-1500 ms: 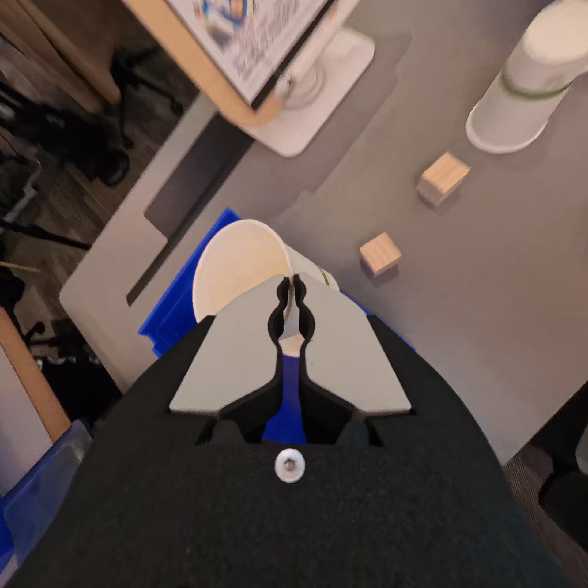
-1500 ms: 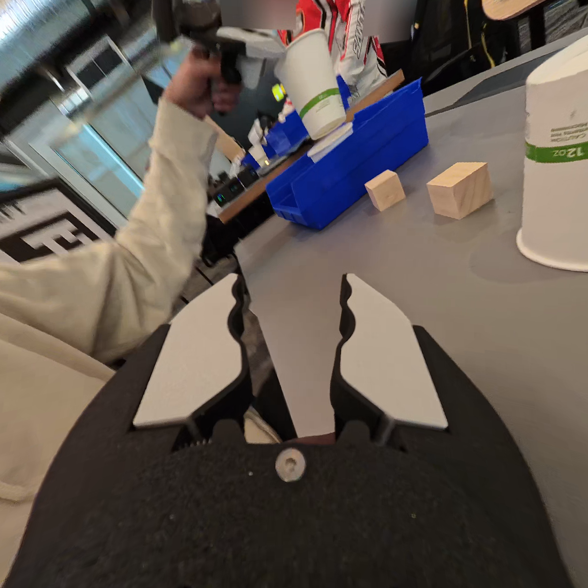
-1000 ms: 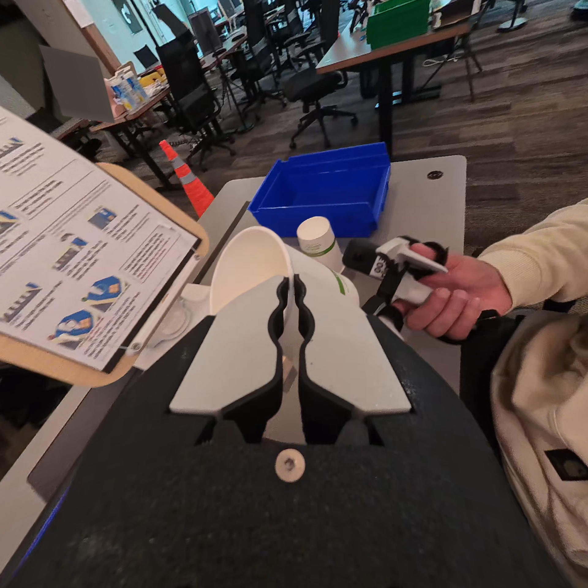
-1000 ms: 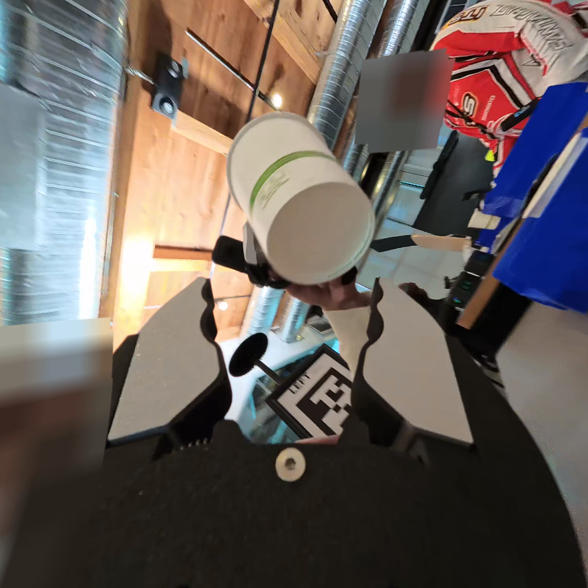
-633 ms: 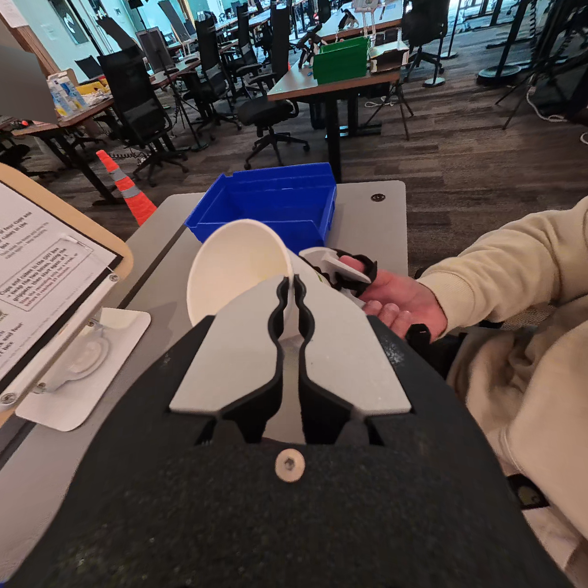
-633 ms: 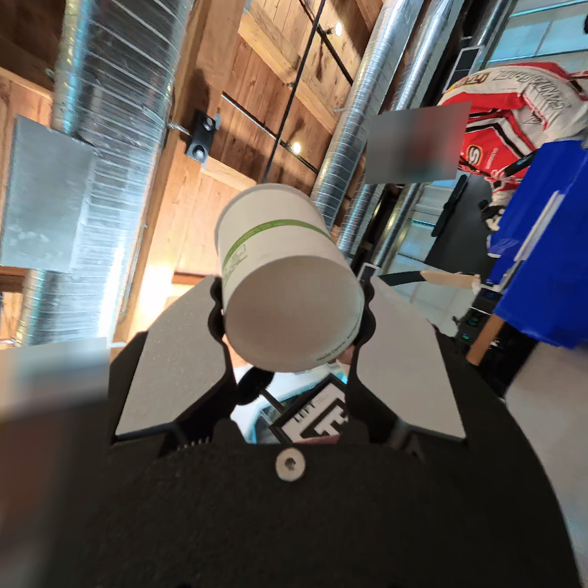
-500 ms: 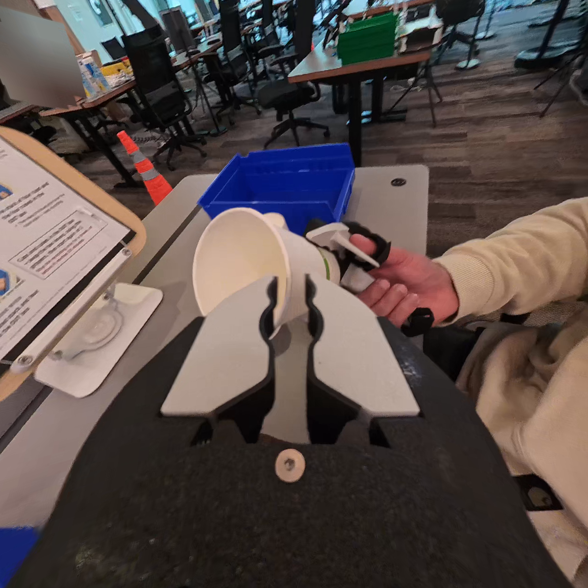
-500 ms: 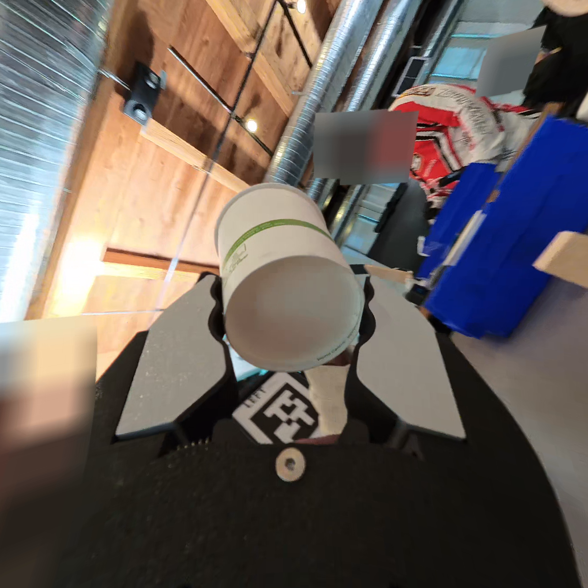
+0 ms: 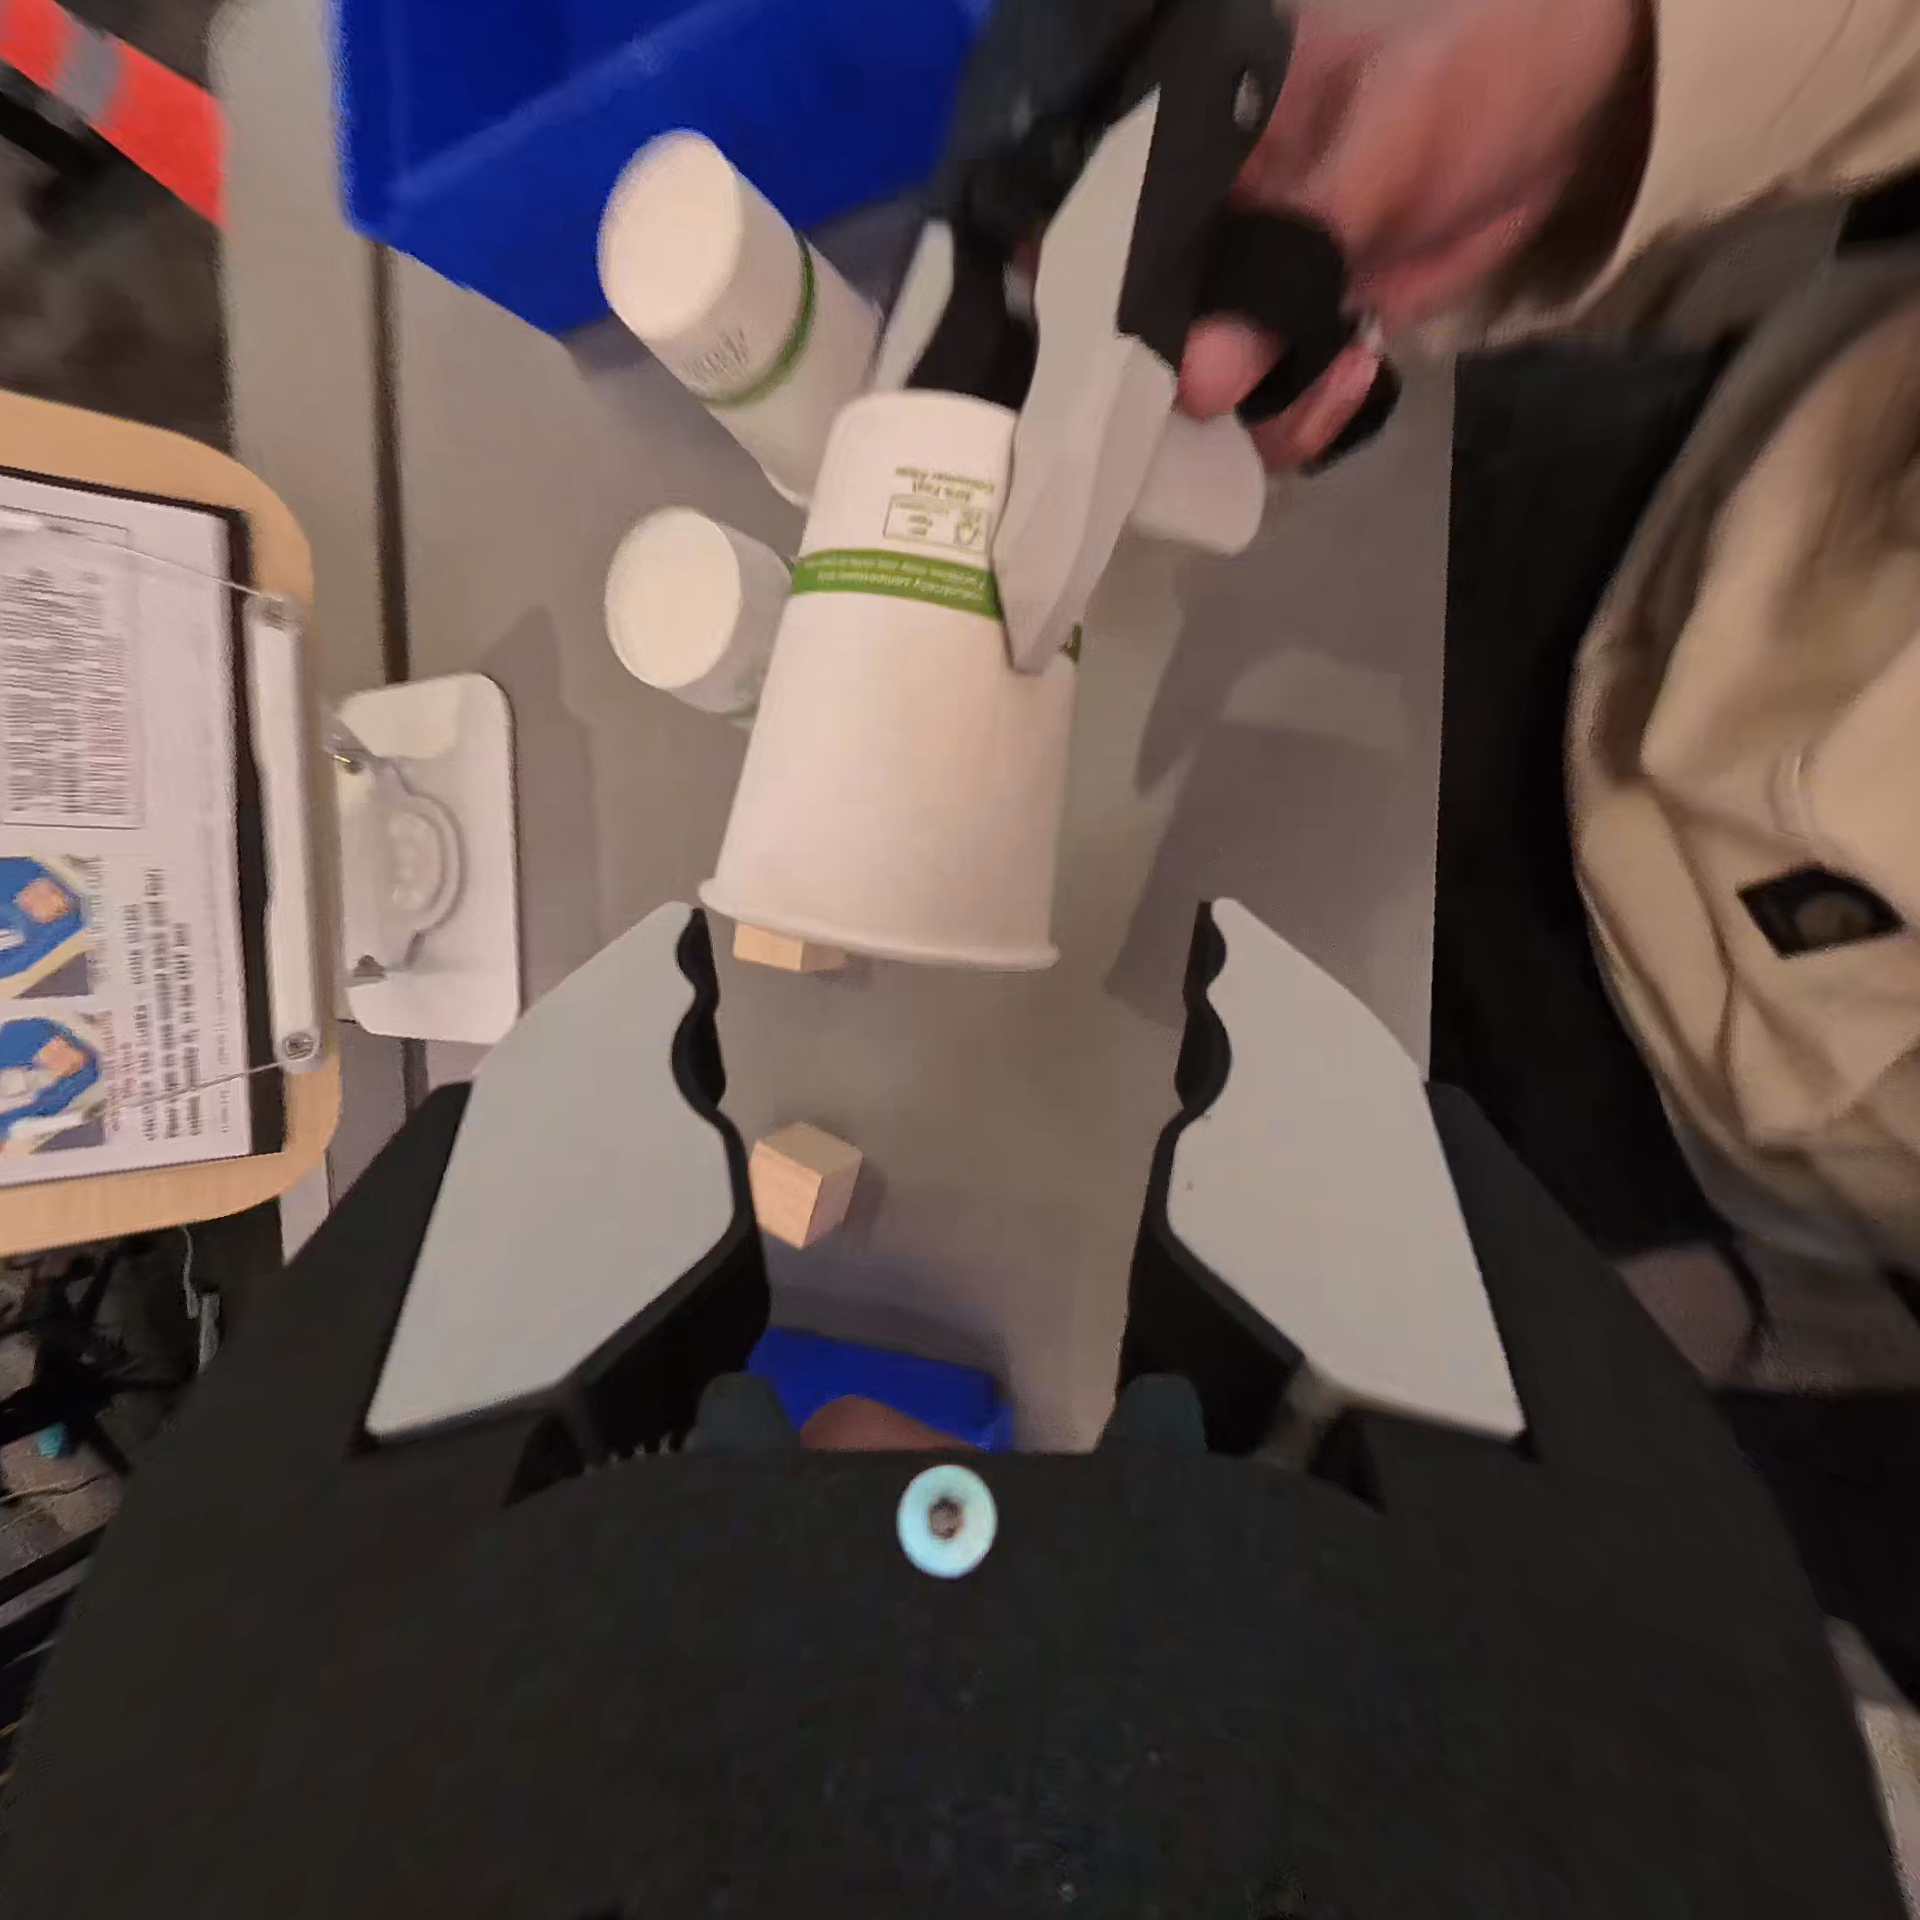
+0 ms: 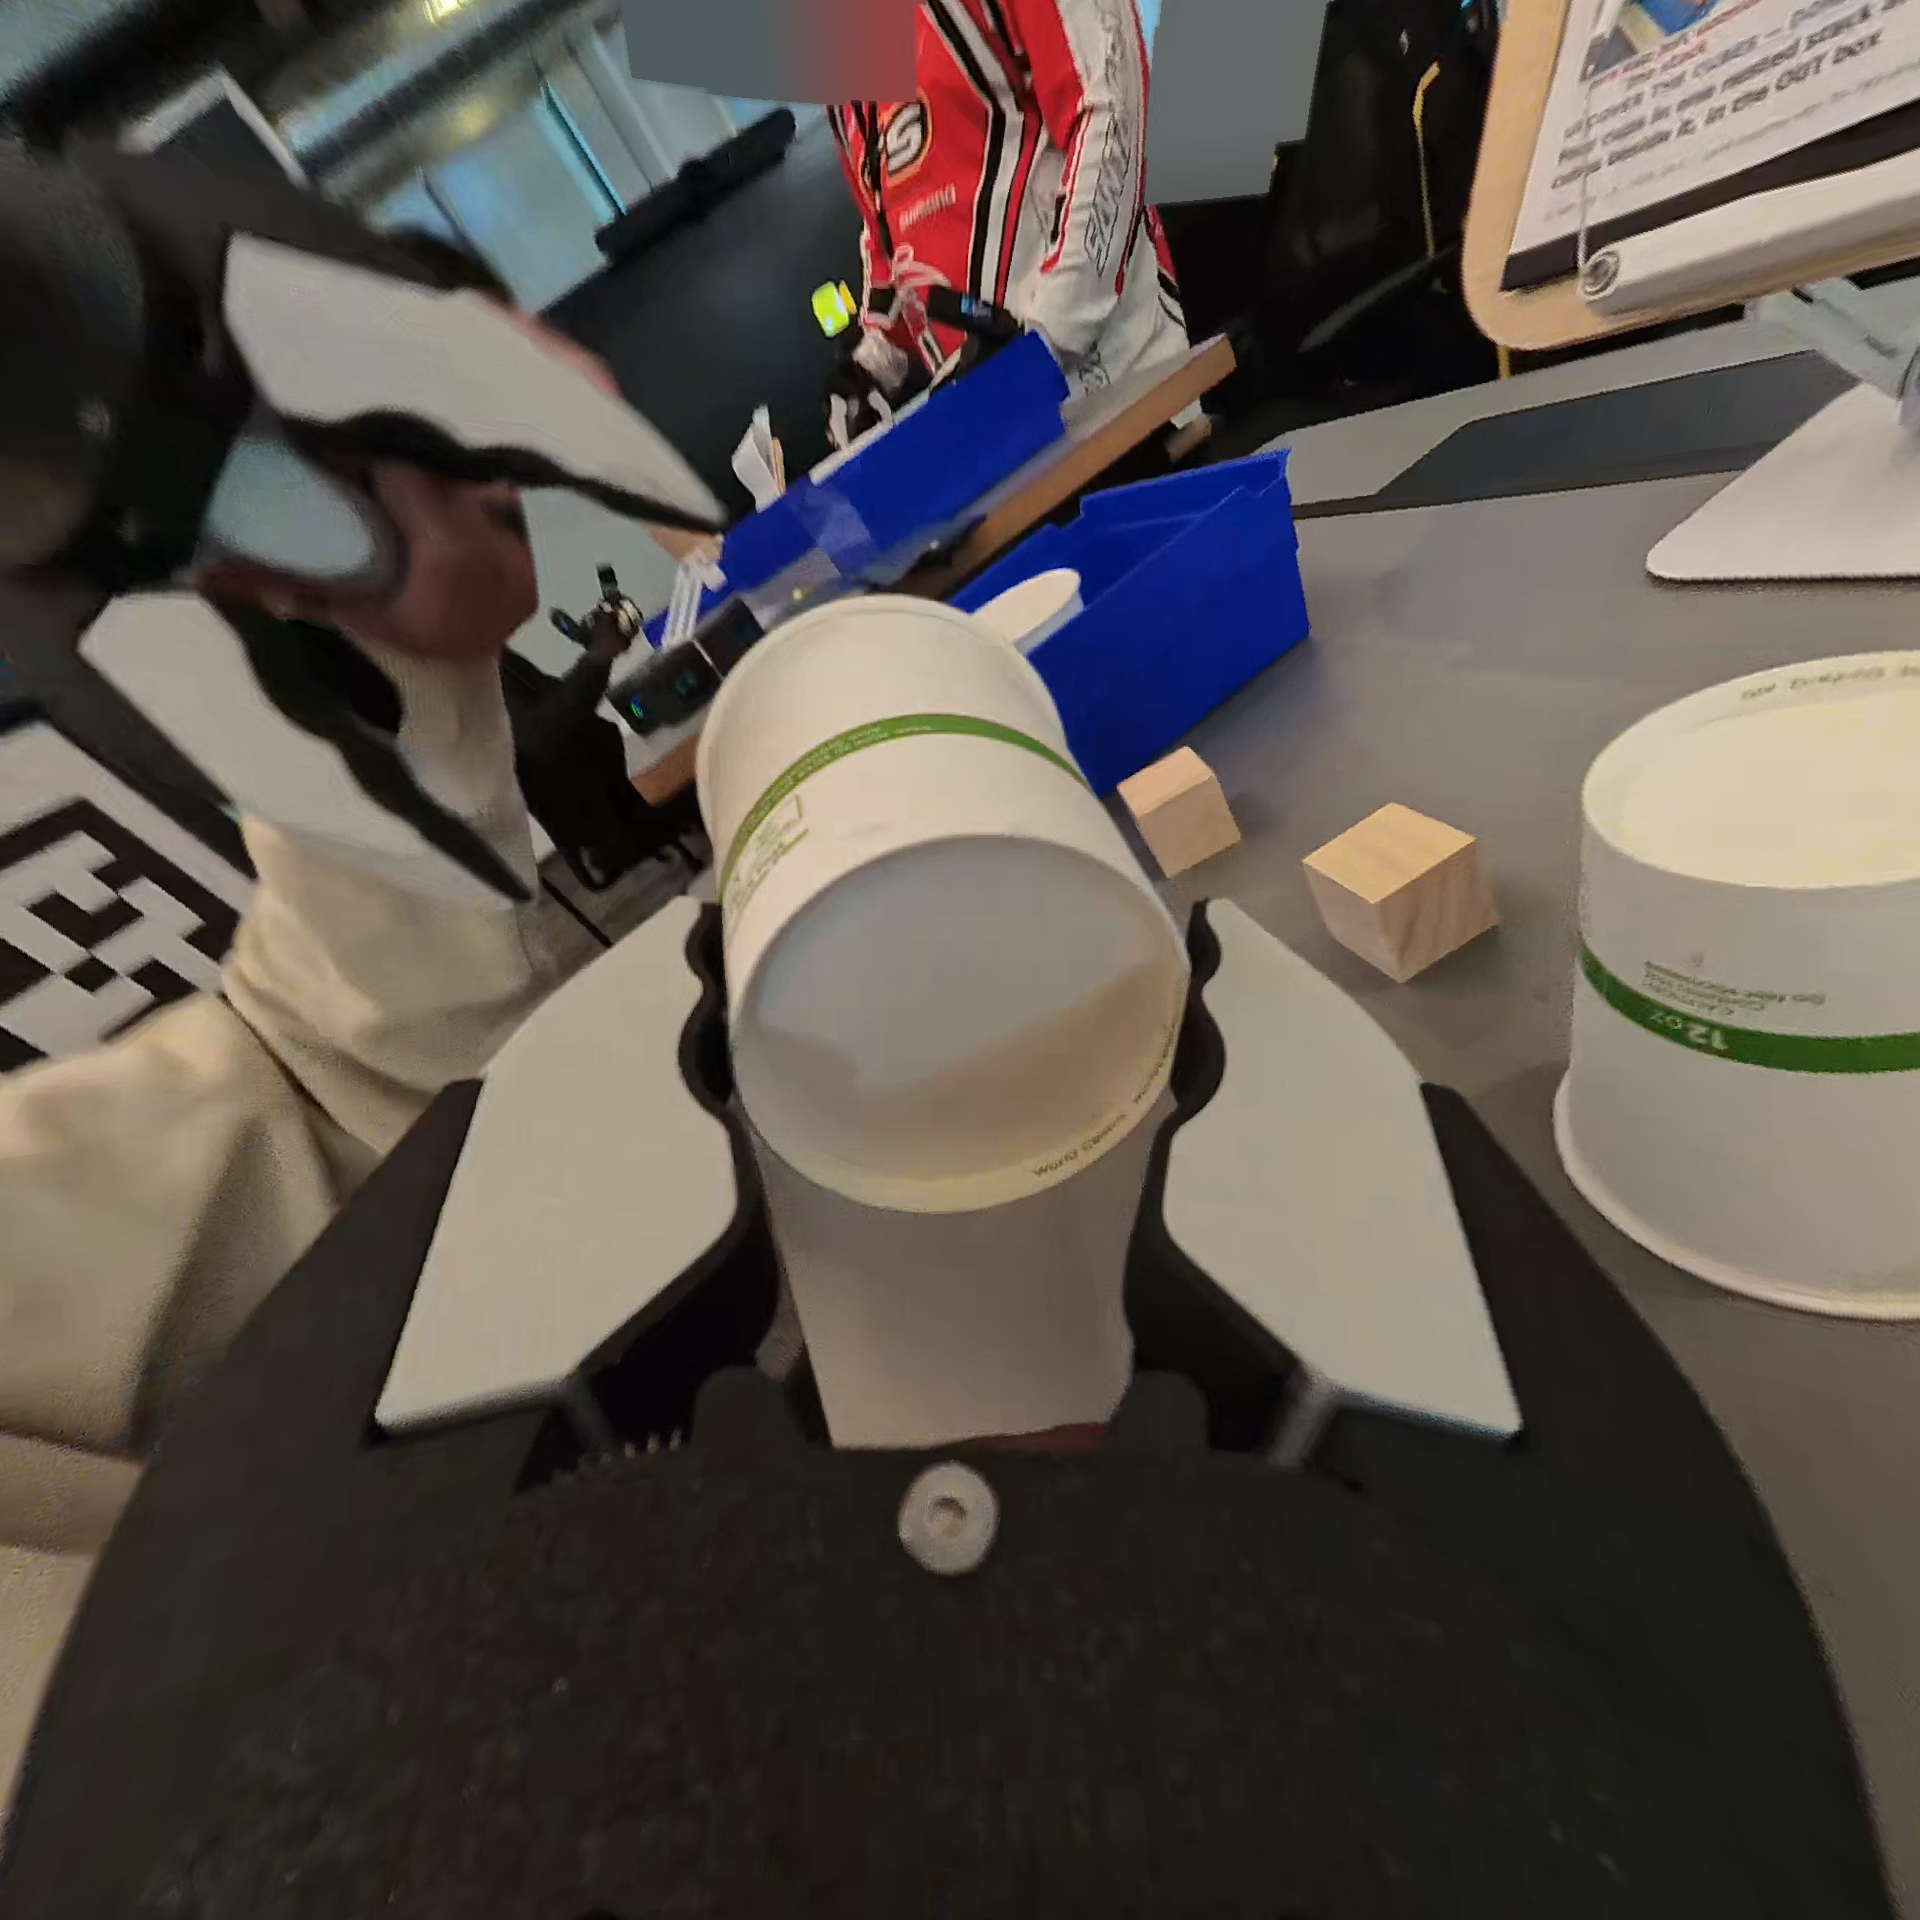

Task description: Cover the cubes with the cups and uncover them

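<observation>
Item: white paper cup (image 10: 935, 935), green band, held upside-down in your right tool (image 10: 940, 1029).

Your right tool's jaws clamp the cup's sides near its closed base, mouth facing away and down, tilted above the grey worktop (image 9: 1039, 1091). In the left wrist view the cup's rim hangs over one wooden cube (image 9: 774, 948), part-hidden behind it; whether rim and cube touch cannot be told. A second wooden cube (image 9: 802, 1197) lies bare on the worktop, between the fingers of your left tool (image 9: 945, 1049), whose jaws stand wide with nothing in them. Two more cups stand inverted on the worktop: one near (image 9: 691, 608), one farther (image 9: 727, 312) beside a blue bin (image 9: 644, 135). A second blue bin (image 10: 1174, 634) sits beyond both cubes. A clipboard stand (image 9: 426, 862) occupies the left edge.
</observation>
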A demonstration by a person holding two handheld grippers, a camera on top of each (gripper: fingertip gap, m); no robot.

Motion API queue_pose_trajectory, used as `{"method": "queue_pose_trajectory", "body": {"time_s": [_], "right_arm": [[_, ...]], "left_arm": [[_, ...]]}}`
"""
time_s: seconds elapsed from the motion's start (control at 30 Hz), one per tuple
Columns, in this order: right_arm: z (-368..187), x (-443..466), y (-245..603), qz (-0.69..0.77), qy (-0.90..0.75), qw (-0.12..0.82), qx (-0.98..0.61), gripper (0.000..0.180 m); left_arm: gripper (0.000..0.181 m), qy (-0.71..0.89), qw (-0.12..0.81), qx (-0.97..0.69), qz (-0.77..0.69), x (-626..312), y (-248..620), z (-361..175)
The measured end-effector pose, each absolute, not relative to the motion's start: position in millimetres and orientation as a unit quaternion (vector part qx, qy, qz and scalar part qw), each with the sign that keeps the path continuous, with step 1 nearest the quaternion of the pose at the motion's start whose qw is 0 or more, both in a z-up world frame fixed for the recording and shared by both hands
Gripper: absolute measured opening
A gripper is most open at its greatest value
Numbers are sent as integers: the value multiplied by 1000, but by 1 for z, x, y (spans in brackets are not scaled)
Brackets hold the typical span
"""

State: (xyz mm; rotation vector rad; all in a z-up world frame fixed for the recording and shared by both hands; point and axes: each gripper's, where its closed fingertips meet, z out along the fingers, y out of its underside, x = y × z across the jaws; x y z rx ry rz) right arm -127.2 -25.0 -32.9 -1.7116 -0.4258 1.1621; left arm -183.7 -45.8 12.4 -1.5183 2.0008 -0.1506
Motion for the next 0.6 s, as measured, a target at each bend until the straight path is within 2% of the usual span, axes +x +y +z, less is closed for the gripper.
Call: {"method": "queue_pose_trajectory", "body": {"time_s": [0.17,0.23,0.47,0.6], "right_arm": [[-35,-132,-33,439,-226,494,-716,84],[-38,-134,-35,438,-233,485,-721,84],[-41,-135,-36,427,-244,484,-724,84],[-47,-136,-36,403,-262,480,-734,84]], "left_arm": [[87,803,142,-579,-25,-175,-29,-20],[86,808,101,-580,-29,-169,-26,-30],[85,812,56,-574,-87,-152,-37,-48],[84,814,38,-575,-71,-154,-38,-65]]}}
